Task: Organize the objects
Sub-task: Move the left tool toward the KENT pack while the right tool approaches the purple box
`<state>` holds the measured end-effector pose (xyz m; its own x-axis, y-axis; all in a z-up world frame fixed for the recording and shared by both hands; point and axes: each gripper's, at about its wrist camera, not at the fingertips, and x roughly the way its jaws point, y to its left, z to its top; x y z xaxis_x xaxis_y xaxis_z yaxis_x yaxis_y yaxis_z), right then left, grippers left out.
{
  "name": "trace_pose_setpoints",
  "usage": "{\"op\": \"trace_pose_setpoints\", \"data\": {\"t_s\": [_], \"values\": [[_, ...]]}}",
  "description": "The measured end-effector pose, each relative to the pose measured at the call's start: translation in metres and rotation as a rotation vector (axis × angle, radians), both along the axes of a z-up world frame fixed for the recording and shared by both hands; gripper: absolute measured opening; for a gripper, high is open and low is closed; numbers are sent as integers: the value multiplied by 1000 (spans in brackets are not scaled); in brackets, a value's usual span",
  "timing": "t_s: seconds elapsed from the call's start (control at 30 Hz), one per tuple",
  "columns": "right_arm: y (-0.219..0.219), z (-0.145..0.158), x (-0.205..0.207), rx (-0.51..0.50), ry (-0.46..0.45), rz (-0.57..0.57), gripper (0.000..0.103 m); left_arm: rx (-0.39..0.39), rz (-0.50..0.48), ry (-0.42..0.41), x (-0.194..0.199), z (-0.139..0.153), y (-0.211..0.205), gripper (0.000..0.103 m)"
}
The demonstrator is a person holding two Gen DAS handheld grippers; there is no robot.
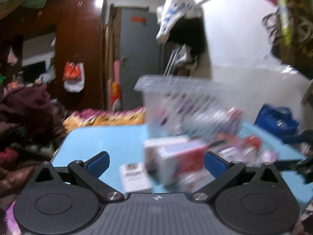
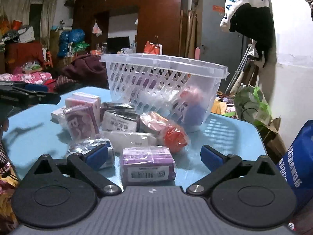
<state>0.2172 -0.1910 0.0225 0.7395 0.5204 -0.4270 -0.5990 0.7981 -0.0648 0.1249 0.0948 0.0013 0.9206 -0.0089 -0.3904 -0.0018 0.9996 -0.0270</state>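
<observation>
the right gripper (image 2: 154, 157) stands wide open with nothing between its blue pads (image 2: 210, 157), low over the light blue table (image 2: 225, 129). a purple pack with a barcode label (image 2: 147, 165) lies on the table in the gap between the fingers, touching neither. just beyond it sit a wrapped red-orange item (image 2: 172, 135), a white packet (image 2: 129, 140), and a pinkish-purple pack (image 2: 81, 124) further left. behind this heap stands a clear plastic basket (image 2: 162, 82) with a few items inside, too dim to name.

the left gripper (image 1: 156, 162) is also spread wide and holds nothing. its view is heavily blurred. a white and red box (image 1: 172, 162) lies between the fingers, nearer the right pad (image 1: 212, 163); whether they touch cannot be told. a flat white card (image 1: 135, 178) lies on the table beside the box.
</observation>
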Motion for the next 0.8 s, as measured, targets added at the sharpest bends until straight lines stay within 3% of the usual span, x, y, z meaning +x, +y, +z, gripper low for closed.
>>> {"op": "trace_pose_setpoints", "data": {"t_s": [0.23, 0.43, 0.63, 0.7, 0.8], "values": [[5, -13, 18, -9, 71, 4, 103, -16, 42, 89, 12, -5, 15, 102], [3, -16, 6, -20, 62, -10, 103, 77, 95, 140, 17, -6, 15, 101], [5, -18, 2, -49, 53, -3, 101, 73, 103, 201, 30, -11, 19, 100], [6, -20, 3, -54, 64, 0, 97, 80, 111, 214, 36, -12, 16, 95], [8, -22, 1, -74, 58, 2, 89, 88, 109, 242, 43, -15, 13, 72]]}}
